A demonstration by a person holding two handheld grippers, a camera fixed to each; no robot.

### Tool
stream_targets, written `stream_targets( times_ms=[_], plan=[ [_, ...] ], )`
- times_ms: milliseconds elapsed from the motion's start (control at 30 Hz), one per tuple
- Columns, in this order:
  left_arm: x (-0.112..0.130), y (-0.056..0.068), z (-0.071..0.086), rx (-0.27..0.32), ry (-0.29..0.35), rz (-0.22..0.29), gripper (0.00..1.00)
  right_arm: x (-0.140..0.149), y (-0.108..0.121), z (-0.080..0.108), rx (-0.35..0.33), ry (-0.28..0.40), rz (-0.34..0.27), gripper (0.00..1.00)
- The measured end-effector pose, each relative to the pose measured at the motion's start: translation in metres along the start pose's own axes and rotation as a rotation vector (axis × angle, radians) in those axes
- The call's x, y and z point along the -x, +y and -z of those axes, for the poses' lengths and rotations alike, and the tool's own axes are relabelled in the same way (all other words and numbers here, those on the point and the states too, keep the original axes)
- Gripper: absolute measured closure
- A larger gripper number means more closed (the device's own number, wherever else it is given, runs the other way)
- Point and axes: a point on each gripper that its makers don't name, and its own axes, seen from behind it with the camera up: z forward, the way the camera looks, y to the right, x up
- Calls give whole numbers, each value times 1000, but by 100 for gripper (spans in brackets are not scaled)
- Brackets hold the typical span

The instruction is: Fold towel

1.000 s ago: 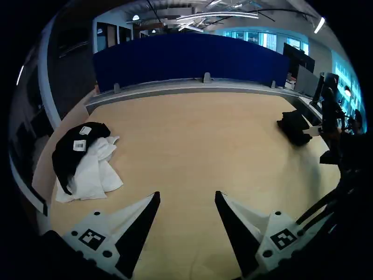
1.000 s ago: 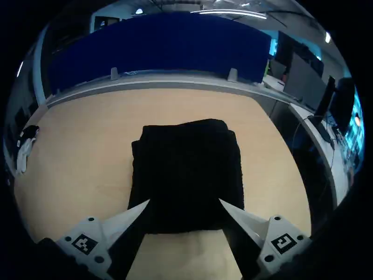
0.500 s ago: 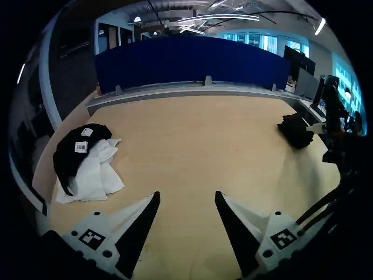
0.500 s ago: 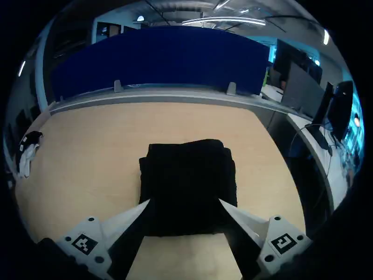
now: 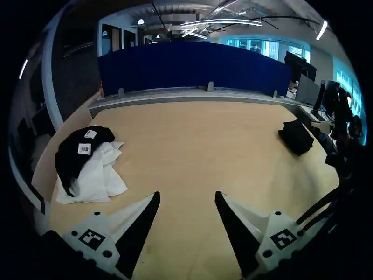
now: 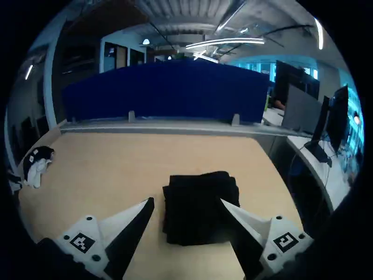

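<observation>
Both views are dim and carry a cool blue cast. Light comes from long white ceiling strip lamps (image 5: 219,22) and from bright cyan windows (image 5: 261,45) at the far right, which glare a little. The pale wooden tabletop (image 5: 196,140) is the brightest surface, evenly lit, with only soft, faint shadows. The folded black towel (image 6: 200,212) is so dark that its folds barely show. The fisheye lens bows the dark blue partition wall (image 6: 163,91) and the tabletop's edges, and the rim falls into darkness. The white left tongs (image 5: 186,193) and right tongs (image 6: 185,200) look sharp; the right gripper view's right edge is smeared.
</observation>
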Motion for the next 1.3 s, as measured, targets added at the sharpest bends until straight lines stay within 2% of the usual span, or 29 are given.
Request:
stream_targets(
  times_ms=[300,500,700,833,1100,1300],
  plan=[
    [-11,0,1,12,37,20,13,-58,-22,58,29,245,-35,0],
    [-18,3,1,24,57,23,13,-80,-37,89,12,354,-56,0],
    [-27,2,-2,24,87,26,13,-86,-47,98,11,372,-68,0],
    [-39,-3,-6,19,131,43,13,-90,-59,102,-3,381,-60,0],
    [-77,-15,-11,2,287,108,13,-91,-77,110,1,375,-27,0],
    [-115,-23,-1,-9,458,127,13,-89,-92,115,-7,375,-17,0]
  ],
)
